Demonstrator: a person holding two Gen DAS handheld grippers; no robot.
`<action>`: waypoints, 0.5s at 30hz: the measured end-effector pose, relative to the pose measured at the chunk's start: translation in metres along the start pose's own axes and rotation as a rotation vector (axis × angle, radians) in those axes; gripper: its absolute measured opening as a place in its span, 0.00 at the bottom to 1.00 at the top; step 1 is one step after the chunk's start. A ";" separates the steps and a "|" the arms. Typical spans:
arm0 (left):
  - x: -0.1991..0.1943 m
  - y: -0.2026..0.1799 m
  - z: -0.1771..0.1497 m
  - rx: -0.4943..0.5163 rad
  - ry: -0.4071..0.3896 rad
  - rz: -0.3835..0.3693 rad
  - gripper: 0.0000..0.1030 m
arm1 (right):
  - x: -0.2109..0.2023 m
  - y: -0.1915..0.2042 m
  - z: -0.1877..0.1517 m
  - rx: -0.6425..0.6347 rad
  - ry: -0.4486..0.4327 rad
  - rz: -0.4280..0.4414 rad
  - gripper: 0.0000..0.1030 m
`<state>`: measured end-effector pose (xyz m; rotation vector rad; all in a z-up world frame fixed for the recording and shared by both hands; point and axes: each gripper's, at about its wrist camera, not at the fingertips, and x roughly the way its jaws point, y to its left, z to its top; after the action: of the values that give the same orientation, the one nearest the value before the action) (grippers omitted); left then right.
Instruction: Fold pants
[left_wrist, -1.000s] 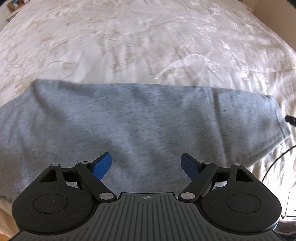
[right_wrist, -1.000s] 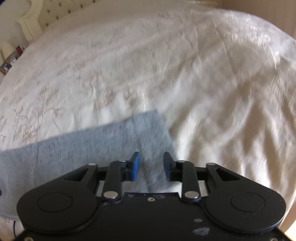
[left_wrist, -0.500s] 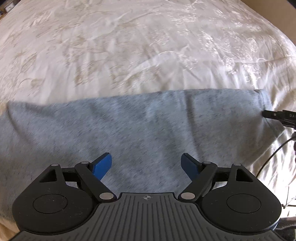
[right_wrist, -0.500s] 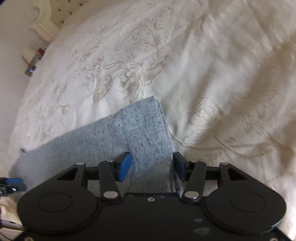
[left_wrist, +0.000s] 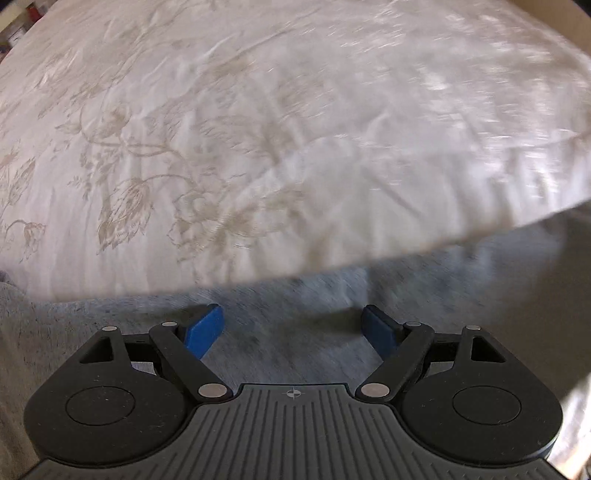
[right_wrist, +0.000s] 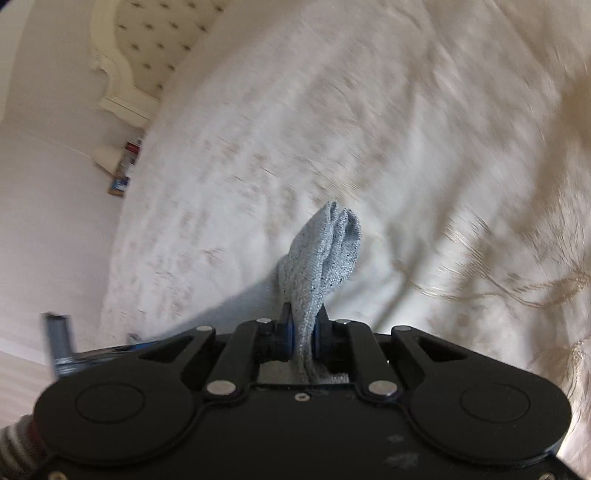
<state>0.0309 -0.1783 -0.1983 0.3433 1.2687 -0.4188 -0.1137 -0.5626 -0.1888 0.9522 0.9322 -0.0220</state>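
Observation:
The grey-blue pants (left_wrist: 295, 295) lie flat on the white floral bedspread (left_wrist: 258, 147), filling the lower part of the left wrist view. My left gripper (left_wrist: 293, 326) is open just above the cloth, with its blue pads (left_wrist: 205, 328) spread wide. In the right wrist view my right gripper (right_wrist: 303, 332) is shut on a corner of the pants (right_wrist: 325, 254), which sticks up bunched between the jaws, lifted off the bed.
A cream tufted headboard (right_wrist: 147, 48) stands at the far left, with small items on a nightstand (right_wrist: 120, 170) beside the bed. A metal-looking object (right_wrist: 59, 343) shows blurred at the left. The bedspread (right_wrist: 406, 147) spreads wide ahead.
My right gripper has closed on the pants corner and lifted it. My left gripper has moved towards the far edge of the pants, staying open.

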 end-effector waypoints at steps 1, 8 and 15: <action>0.006 0.002 0.002 -0.008 0.013 0.000 0.81 | -0.005 0.007 0.000 -0.004 -0.009 0.003 0.11; -0.005 0.006 0.003 0.015 -0.019 0.006 0.84 | -0.019 0.042 0.001 -0.028 -0.039 0.016 0.11; -0.054 0.005 -0.050 0.089 -0.057 -0.087 0.84 | -0.024 0.067 -0.005 -0.044 -0.056 -0.016 0.12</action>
<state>-0.0214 -0.1445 -0.1591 0.3500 1.2142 -0.5573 -0.1051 -0.5275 -0.1278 0.8995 0.8854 -0.0418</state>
